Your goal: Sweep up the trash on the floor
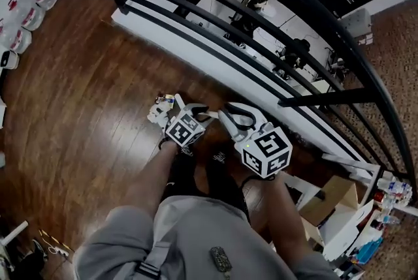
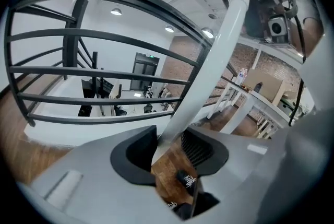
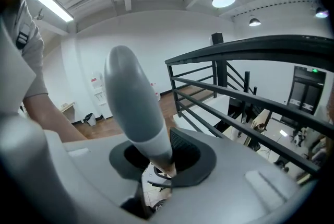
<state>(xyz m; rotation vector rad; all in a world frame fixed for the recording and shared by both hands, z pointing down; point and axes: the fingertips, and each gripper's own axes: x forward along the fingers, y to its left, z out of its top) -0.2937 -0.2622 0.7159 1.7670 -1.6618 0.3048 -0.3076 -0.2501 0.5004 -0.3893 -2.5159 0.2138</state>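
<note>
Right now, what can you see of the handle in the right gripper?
The handle is a thick round bar: a smooth matte grey grip with a rounded tip, then a white section below. It looks like plastic. In the right gripper view it stands tilted, with its tip leaning to the upper left. Its white part passes between the black jaws of the right gripper, which is shut on it. Below the jaws it is hidden, so its lower end cannot be seen.

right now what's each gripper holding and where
Left gripper clamps a white pole on its shaft; right gripper clamps a handle just below its grey top.
</note>
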